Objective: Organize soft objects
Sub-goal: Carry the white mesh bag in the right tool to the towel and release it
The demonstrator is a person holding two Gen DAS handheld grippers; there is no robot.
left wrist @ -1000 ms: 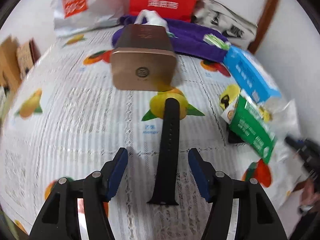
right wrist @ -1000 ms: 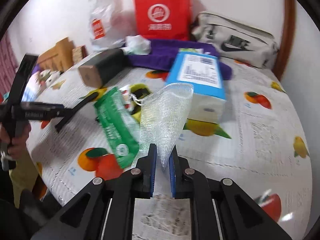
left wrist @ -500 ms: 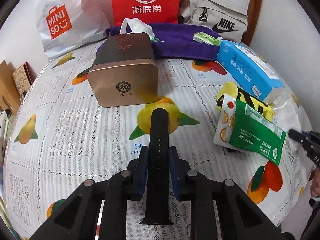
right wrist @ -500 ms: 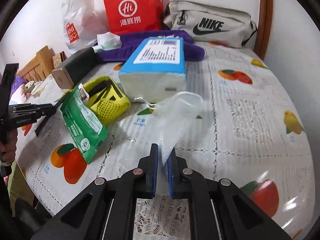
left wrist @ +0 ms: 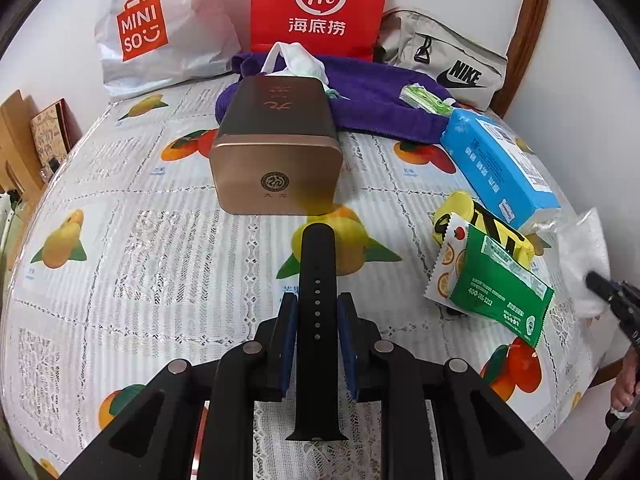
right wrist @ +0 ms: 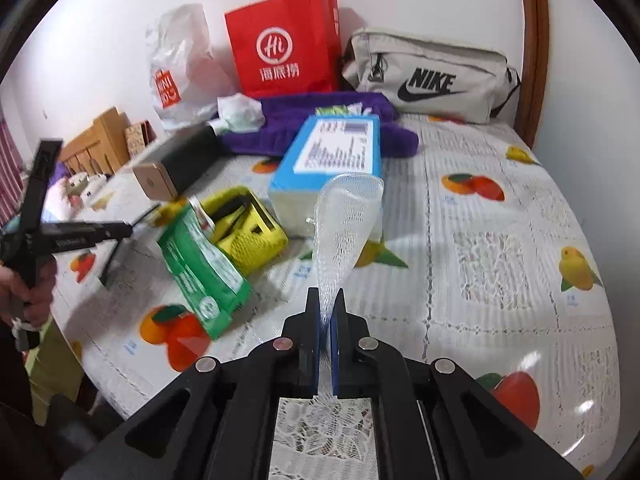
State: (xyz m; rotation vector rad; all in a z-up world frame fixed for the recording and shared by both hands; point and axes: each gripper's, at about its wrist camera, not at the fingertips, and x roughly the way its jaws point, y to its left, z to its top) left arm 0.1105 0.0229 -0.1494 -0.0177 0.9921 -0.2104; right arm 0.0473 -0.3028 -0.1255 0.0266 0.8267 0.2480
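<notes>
A black watch strap [left wrist: 316,256] lies lengthwise on the fruit-print tablecloth [left wrist: 132,248]. My left gripper [left wrist: 317,304] is shut on its middle, blue pads pressing both edges; it also shows from the side at the left edge [right wrist: 120,232] of the right wrist view. My right gripper [right wrist: 327,296] pinches the lower end of a white foam net sleeve [right wrist: 346,220], its jaws closing tight. The net stands up off the table in front of the blue pack. In the left wrist view the net [left wrist: 580,248] and the right gripper's tip [left wrist: 600,282] show at the far right.
A bronze tin [left wrist: 276,160] lies just beyond the strap. Right of it sit a blue tissue pack [left wrist: 496,164], a yellow mesh pouch [left wrist: 480,224] and a green packet [left wrist: 496,292]. A purple towel [left wrist: 372,96], red bag [left wrist: 320,4], white bag [left wrist: 160,32] and grey bag [left wrist: 444,60] line the back.
The left jaws came together from wide apart onto the strap. The right gripper kept hold of the net, which lay low half a second ago and now stands up.
</notes>
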